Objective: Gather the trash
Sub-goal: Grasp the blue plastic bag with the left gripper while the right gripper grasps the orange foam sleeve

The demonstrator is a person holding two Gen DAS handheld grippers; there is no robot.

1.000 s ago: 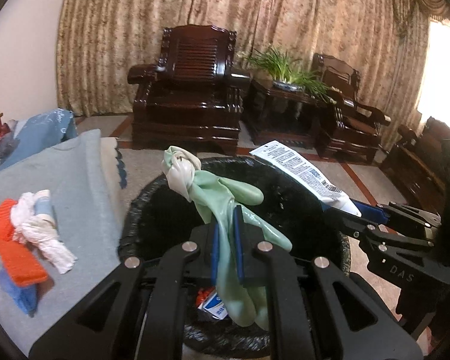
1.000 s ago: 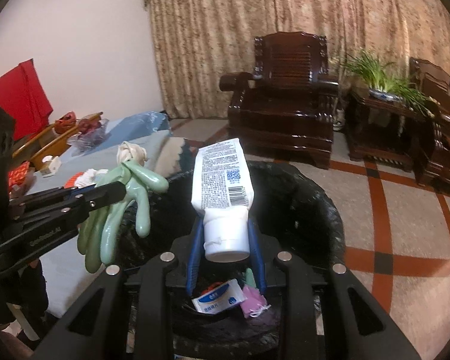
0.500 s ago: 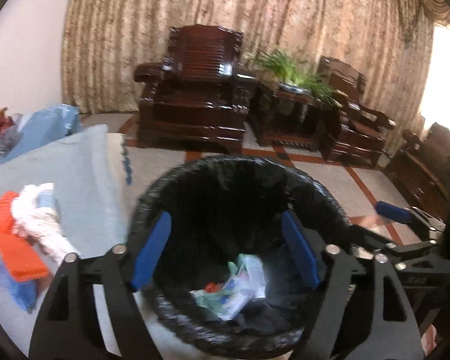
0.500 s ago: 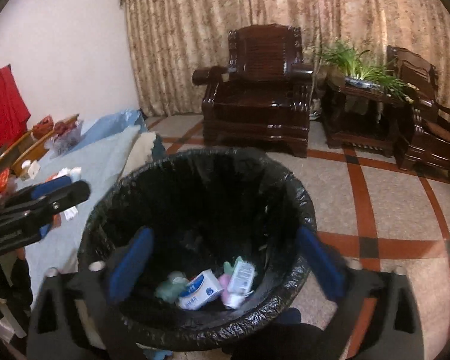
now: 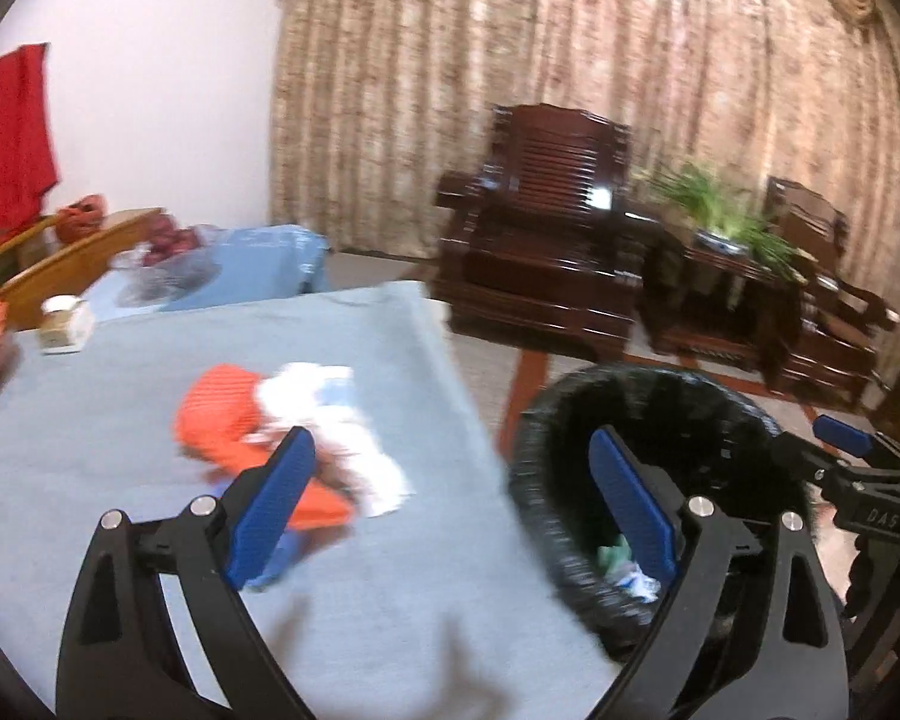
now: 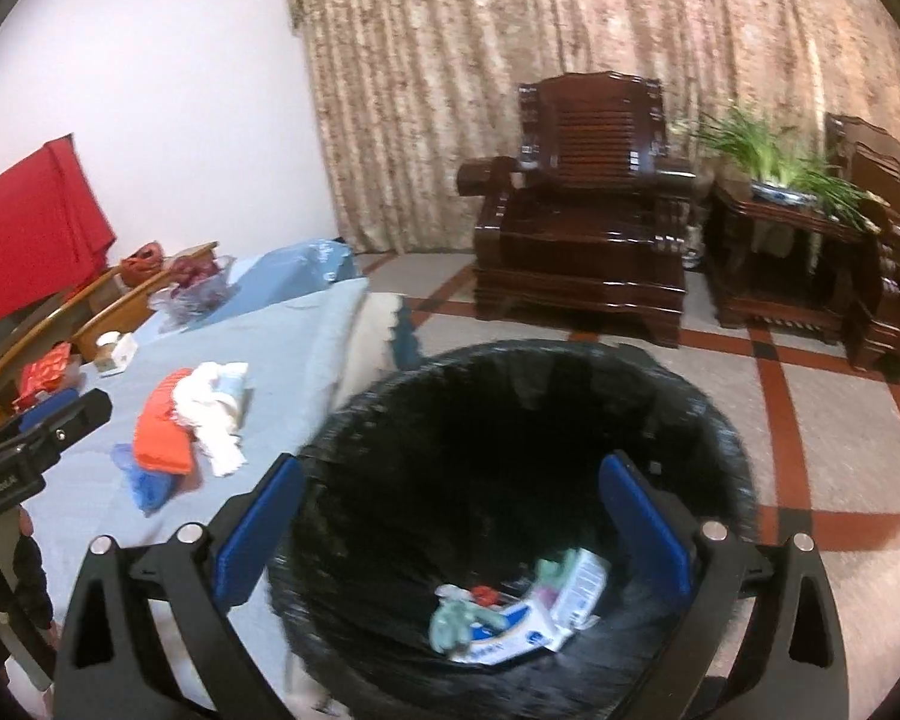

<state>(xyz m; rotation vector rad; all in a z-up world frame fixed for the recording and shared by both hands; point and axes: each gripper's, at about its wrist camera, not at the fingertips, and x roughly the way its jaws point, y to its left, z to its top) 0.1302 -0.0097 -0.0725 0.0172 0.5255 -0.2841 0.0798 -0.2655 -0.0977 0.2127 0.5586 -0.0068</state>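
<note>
Leftmost, on the pale blue cloth-covered counter (image 5: 120, 432), lies the remaining trash: a small heap made of a ribbed orange fabric piece (image 5: 222, 414), a crumpled white tissue or rag wad (image 5: 330, 420) draped against its right side, and a thin blue plastic scrap (image 6: 144, 483) tucked under the near edge. The heap is blurred in the left wrist view, so finer detail cannot be read. Judged by its slack folds, all of it is light, soft and compressible, neither fragile nor slippery; it should crush rather than resist. The best hold is likely across the raised middle of the white wad or the thick fold of the orange piece, since a pinch at a loose corner may lift one layer only and leave the rest. The blue scrap lies flat and may need a scrape against the cloth.

The left gripper (image 5: 450, 498) has just been opening; its blue-padded fingers (image 5: 270, 504) stand released and wide apart with nothing between them, the left one overlapping the heap in view, the right one over the bin rim.

Further right, the round bin lined with a black plastic bag (image 6: 720, 420) stands beside the counter edge, holding discarded items at its bottom, among them a pale green rubber glove (image 6: 456, 618) and a white printed tube (image 6: 576, 594).

The right gripper (image 6: 450, 528) hovers over the bin, its jaws likewise just opened and empty.
</note>
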